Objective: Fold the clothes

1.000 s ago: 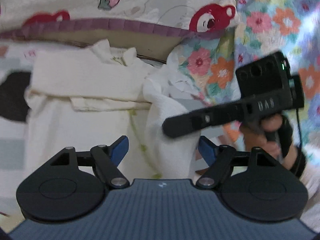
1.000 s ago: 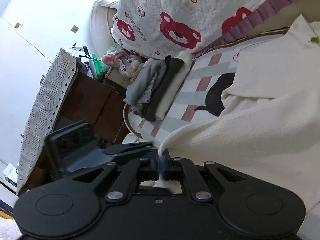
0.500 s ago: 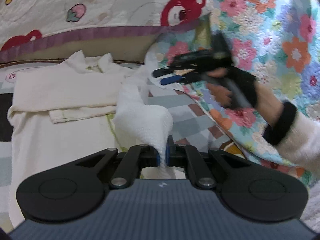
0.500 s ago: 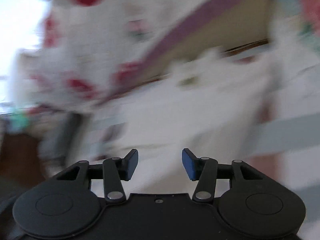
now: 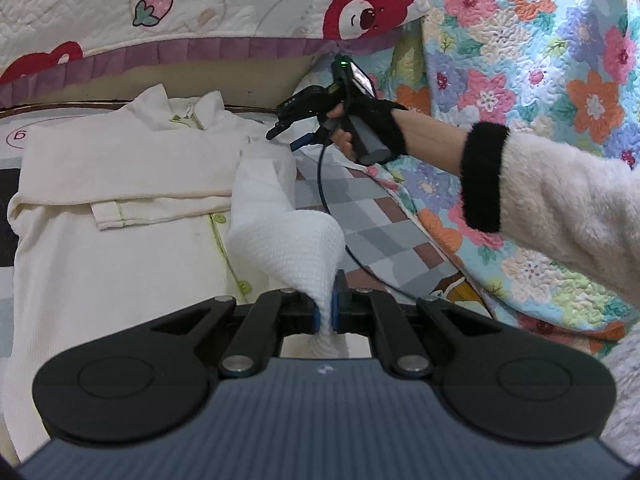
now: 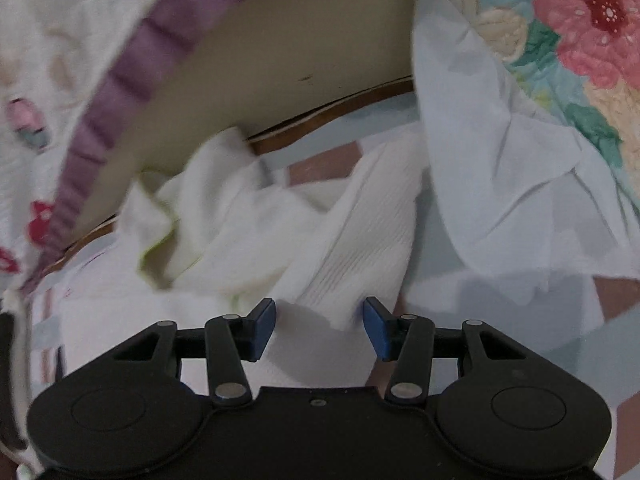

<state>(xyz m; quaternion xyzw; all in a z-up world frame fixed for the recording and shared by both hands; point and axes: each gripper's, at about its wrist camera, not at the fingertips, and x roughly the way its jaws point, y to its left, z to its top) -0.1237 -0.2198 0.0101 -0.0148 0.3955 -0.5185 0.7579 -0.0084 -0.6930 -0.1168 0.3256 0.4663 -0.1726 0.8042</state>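
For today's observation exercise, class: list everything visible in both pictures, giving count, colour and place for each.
shirt: one, cream, flat on the mat, its right edge lifted.
mat: one, checked grey and brown, under the shirt.
bear quilt: one, white with red bears and purple trim, behind the shirt.
flower quilt: one, multicoloured, on the right.
cable: one, dark, hanging from the right claw.
sleeve: one, pale pink with black cuff, right.
left claw: black, blue pads, shut on the shirt's edge.
right claw: black, blue pads, open over the shirt's shoulder.
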